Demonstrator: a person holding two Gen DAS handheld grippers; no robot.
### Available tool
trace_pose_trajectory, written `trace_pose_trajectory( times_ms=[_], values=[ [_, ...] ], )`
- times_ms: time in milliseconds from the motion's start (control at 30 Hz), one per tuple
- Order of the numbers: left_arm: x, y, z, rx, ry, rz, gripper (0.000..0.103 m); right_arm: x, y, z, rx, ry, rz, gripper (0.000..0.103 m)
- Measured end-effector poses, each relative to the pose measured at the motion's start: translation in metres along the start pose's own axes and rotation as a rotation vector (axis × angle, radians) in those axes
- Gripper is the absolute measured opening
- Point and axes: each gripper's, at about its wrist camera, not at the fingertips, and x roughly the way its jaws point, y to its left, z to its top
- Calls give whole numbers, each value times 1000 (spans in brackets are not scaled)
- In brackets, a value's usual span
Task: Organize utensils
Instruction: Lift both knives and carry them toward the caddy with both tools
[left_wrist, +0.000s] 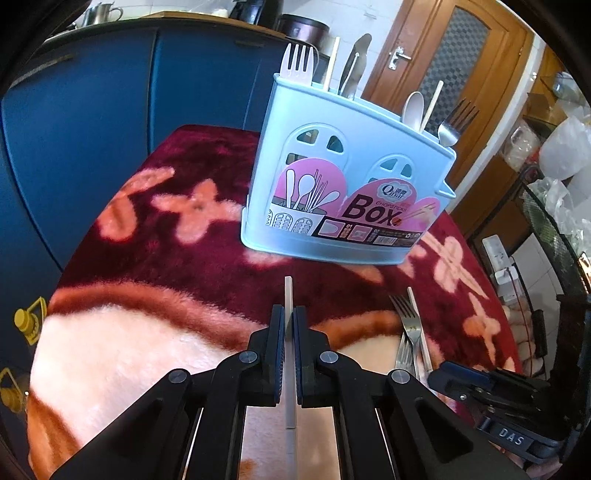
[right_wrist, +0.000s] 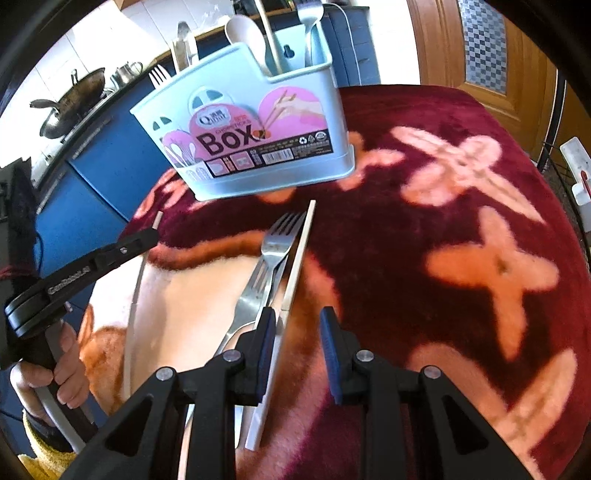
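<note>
While the blue utensil box (left_wrist: 347, 192) sits ahead of both claws on the red blanket (left_wrist: 155, 258), the left claw (left_wrist: 289, 328) is pinching a chopstick (left_wrist: 288, 291), so we're mid-carry, I'd say. Next it needs tipping upright over a slot in the box. The right claw (right_wrist: 298, 325) is spread, with another chopstick (right_wrist: 297, 266) and two forks (right_wrist: 271, 254) just ahead, nothing gripped.
</note>
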Motion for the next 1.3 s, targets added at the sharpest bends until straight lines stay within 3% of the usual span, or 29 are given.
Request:
trace_pose_trajectory(
  times_ms=[200,300,400,567,767,1300],
  values=[
    [3,0,-2,-1,8,-11,4,8,2,5,-6,23,-18,26],
    [5,0,-2,-6,14,-9,4,7,-1,8,7,25,-32,11],
    [6,-2,-4,1,18,5,4,1,-7,9,14,25,-51,8],
    [15,-3,-7,15,55,23,4,-6,-23,6,29,30,-92,8],
    [25,-3,-10,18,109,27,4,0,-30,14,33,78,-67,7],
    [39,-14,4,146,247,47,5,33,-20,60,-56,284,-77,8]
  ],
)
